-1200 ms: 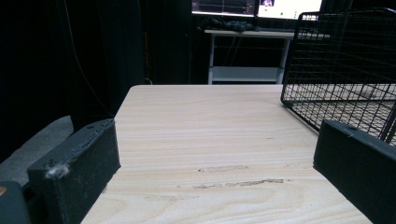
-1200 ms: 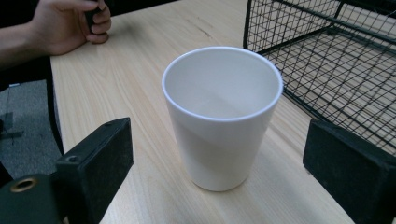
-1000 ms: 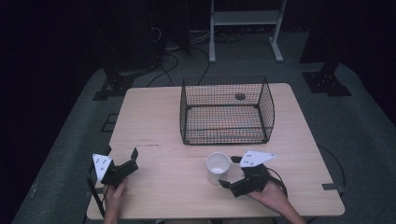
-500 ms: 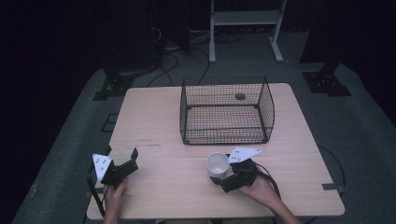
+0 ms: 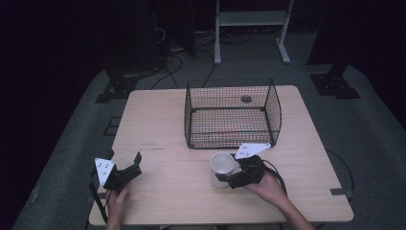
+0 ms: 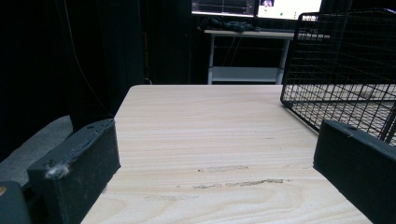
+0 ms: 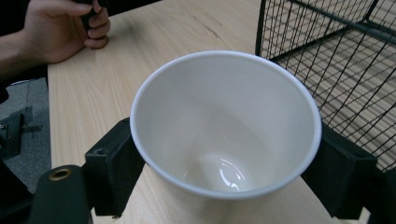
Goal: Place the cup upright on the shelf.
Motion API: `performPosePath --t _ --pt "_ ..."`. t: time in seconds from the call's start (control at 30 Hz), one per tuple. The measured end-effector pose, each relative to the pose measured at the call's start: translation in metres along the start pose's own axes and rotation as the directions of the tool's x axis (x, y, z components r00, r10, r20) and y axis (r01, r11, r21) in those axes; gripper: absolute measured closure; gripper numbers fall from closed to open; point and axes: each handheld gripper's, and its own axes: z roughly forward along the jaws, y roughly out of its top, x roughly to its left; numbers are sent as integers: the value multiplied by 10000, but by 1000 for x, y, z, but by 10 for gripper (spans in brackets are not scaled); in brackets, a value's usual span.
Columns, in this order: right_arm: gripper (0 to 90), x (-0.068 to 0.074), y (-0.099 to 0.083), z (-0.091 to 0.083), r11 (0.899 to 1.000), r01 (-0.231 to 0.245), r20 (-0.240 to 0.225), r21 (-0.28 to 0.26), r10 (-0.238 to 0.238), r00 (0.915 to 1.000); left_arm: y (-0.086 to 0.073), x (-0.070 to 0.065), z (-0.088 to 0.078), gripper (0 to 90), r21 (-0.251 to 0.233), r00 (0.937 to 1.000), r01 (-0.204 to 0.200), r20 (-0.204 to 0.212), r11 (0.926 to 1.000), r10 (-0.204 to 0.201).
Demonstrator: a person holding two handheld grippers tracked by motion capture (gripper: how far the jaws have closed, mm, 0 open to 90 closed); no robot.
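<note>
The right gripper (image 5: 229, 180) has its jaws on both sides of the white cup (image 5: 222, 165), clamped on it, just before the basket (image 5: 232, 113). The left gripper (image 5: 125, 164) rests on the table (image 5: 177, 191) with jaws apart.

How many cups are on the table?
1. The white cup stands near the front edge of the table, just in front of the wire basket, between the jaws of the right tongs. The basket holds no cup.
</note>
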Motion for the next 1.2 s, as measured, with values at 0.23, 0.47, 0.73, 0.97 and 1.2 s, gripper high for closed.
performPosePath --t 0.23,0.47,0.73,0.97,1.2 --pt "192 -9 18 -6 9999 -43 -281 -139 39 9996 0 0 0 0 2 10000 4 -9 10000 -4" --pt "192 -14 36 -10 9994 60 -303 -333 -70 9995 0 0 0 0 21 10000 16 -7 10000 -16" --pt "192 -22 50 -12 9993 23 -419 -368 -38 9991 0 0 0 0 13 10000 21 -4 10000 -21" --pt "191 -30 62 -13 9985 -52 -564 -550 21 9984 0 0 0 0 15 10000 30 3 10000 -30" --pt "191 -40 75 -14 9980 -127 -462 -626 98 9989 0 1 0 0 0 10000 62 0 10000 -62"
